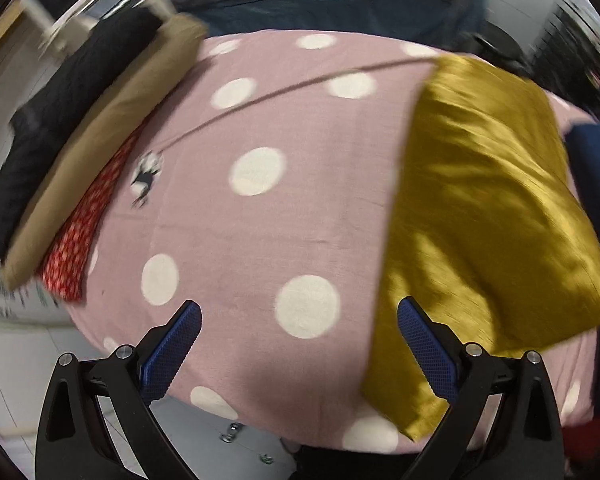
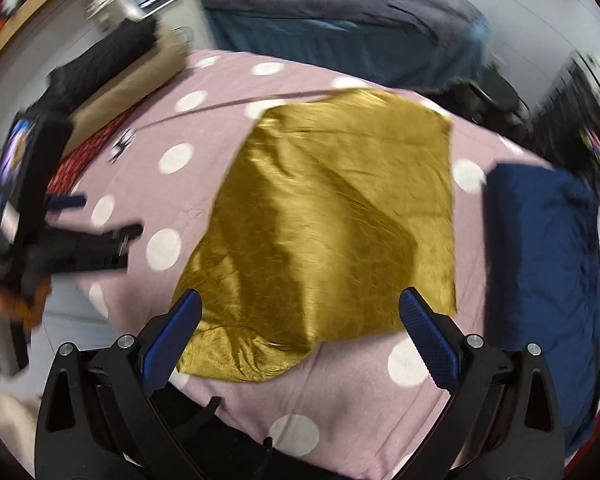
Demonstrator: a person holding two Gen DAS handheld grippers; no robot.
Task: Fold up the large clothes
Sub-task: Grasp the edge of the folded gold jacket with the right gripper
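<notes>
gold cloth (image 2: 332, 220) lies ahead of right gripper (image 2: 300, 320), long axis toward bed's (image 2: 340, 392) far edge | left gripper (image 1: 299, 328) offset left | both jaws wide, nothing held

Both cameras sit behind their own jaws and look forward and down, from near, over the front edge of the pink dotted cover (image 1: 300, 216). In the left view the gold cloth (image 1: 480, 208) lies beyond the right jaw; in the right view it (image 2: 340, 220) lies between and beyond both jaws.
</notes>
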